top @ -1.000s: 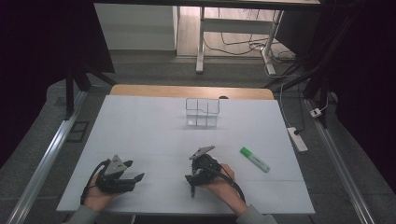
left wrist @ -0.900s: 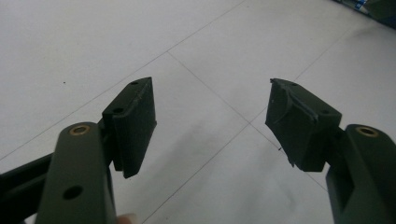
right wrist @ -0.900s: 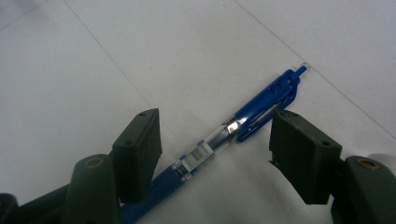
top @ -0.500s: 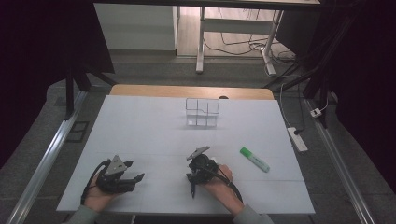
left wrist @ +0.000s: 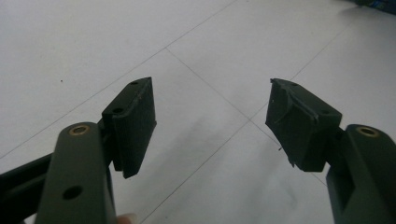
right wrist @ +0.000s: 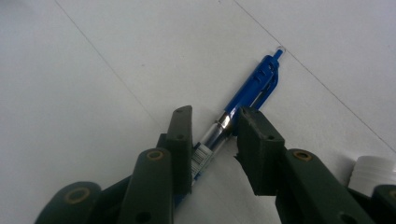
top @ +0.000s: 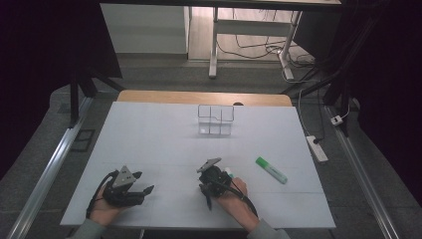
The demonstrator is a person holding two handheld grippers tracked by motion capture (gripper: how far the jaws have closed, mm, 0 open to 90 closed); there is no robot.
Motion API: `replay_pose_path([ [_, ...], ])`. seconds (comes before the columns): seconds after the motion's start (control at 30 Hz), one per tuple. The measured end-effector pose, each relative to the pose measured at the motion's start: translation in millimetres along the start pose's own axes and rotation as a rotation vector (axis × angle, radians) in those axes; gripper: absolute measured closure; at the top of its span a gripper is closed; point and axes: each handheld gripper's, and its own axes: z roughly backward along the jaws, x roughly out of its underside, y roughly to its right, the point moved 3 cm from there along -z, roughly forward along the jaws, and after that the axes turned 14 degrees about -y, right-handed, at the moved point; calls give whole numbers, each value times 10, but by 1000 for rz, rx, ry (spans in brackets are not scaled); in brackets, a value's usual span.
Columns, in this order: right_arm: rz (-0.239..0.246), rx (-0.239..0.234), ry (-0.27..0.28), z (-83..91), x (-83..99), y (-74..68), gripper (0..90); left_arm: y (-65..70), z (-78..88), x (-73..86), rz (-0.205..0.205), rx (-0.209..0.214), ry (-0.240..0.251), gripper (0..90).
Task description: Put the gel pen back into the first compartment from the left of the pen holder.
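Observation:
A blue pen (right wrist: pixel 250 91) with a clear barrel lies on the white table (top: pixel 164 139). My right gripper (right wrist: pixel 212 135) is lowered over it at the table's near middle (top: pixel 209 181). Its jaws have just been closing and the pen's barrel lies between the pads, with a thin gap still showing on the right side. My left gripper (left wrist: pixel 212 123) rests near the front left (top: pixel 143 182), open, with only bare table between its pads.
A green highlighter (top: pixel 271 170) lies right of the right hand. A white cap-like object (right wrist: pixel 373 172) sits close beside the right gripper (top: pixel 227 172). A clear compartment box (top: pixel 215 119) stands at the far middle. A power strip (top: pixel 317 148) lies off the right edge.
Both hands keep their places in the high view; no difference can be made out there.

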Motion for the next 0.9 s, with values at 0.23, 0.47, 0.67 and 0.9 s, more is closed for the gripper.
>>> replay_pose_path([
  [0.23, -7, -15, -21, 12, -9, 14, 701, 5, -6, -2, -1, -1, -3, 318],
  [0.47, -20, 12, -48, -19, -20, -10, 653, 8, -6, -5, -4, -2, -5, 318],
  [0.67, -22, 7, -55, -17, -29, -9, 665, 8, -7, -8, -5, -1, -5, 317],
  [0.9, 16, 12, -56, -1, -35, -74, 744, 7, -7, -9, -5, -2, -4, 318],
])
